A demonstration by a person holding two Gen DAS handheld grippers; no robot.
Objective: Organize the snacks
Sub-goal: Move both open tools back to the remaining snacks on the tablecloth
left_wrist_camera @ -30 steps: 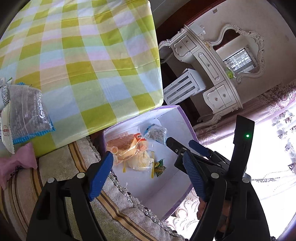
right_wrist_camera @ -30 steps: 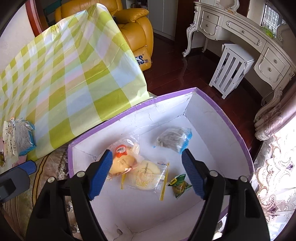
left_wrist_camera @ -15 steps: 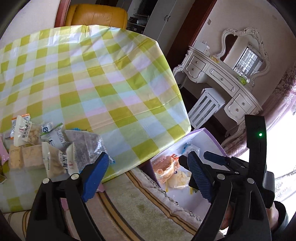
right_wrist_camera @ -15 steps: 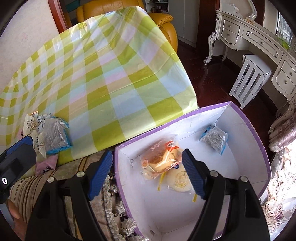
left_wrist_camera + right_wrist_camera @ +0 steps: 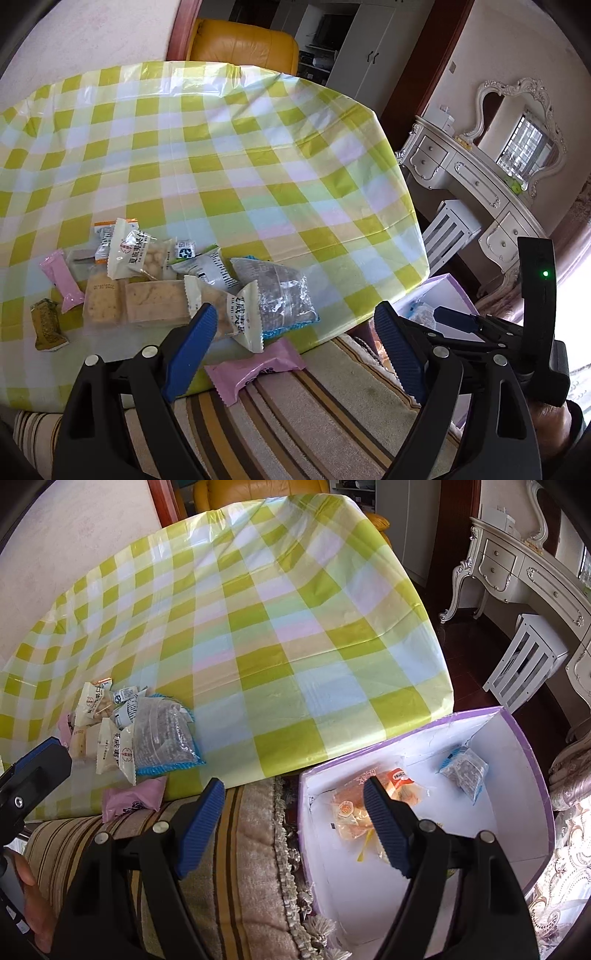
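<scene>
Left gripper [image 5: 291, 347] spread wide, nothing between the pads (just been opening further); right gripper [image 5: 293, 825] also parted, empty. Nearest: pink packet [image 5: 255, 369] overhanging the near edge of the checked table [image 5: 258, 166], on the striped cushion [image 5: 314, 424]. Beyond, snack pile [image 5: 177, 288] by that near edge. Probably light, crinkly, slippery; pinch mid-body or the sealed end. Purple box [image 5: 524, 738] at right, partly filled.

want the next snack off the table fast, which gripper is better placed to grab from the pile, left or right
Left, probably. The left gripper hangs open right over the snack pile, while the right gripper sits empty between the sofa edge and the purple box.
</scene>
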